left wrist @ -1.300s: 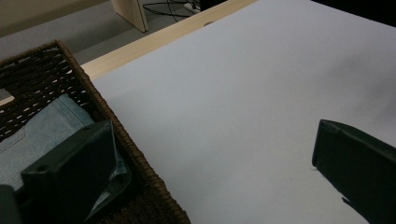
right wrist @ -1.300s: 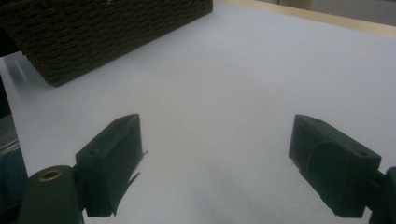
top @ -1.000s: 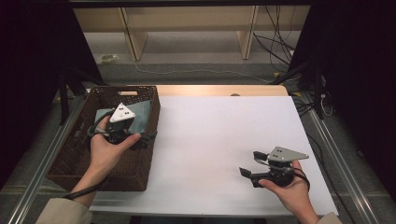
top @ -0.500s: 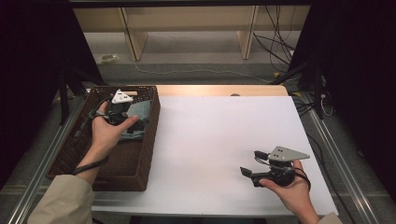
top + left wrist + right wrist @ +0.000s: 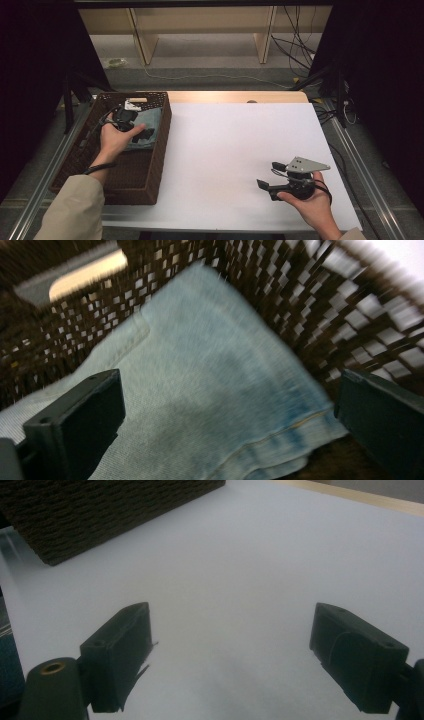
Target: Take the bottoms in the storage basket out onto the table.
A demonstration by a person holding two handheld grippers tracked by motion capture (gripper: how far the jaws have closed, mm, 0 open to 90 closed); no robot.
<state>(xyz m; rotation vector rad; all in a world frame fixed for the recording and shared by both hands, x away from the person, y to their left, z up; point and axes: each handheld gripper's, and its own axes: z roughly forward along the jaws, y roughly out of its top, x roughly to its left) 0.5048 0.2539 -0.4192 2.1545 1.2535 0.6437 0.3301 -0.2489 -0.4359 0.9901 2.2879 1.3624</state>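
A dark brown wicker basket (image 5: 160, 150) stands at the table's left side. Folded light-blue denim (image 5: 145, 131) lies in its far end. My left gripper (image 5: 126, 111) is down inside the basket over that cloth, held by a hand in a beige sleeve. In the left gripper view its jaws stand wide apart above the denim (image 5: 210, 390), gripping nothing, with the basket wall (image 5: 320, 300) behind. My right gripper (image 5: 272, 176) rests open near the table's front right, pointing left. Its own view has the open jaws over the bare white table (image 5: 240, 570).
The white tabletop (image 5: 235, 145) spreads between basket and right hand. A wooden strip (image 5: 235, 97) runs along its far edge. Cables and shelf legs lie on the floor beyond. In the right gripper view the basket's corner (image 5: 100, 510) stands at the upper left.
My left gripper moved farther into the basket's far end and tipped down over the denim. The right gripper stayed where it was.
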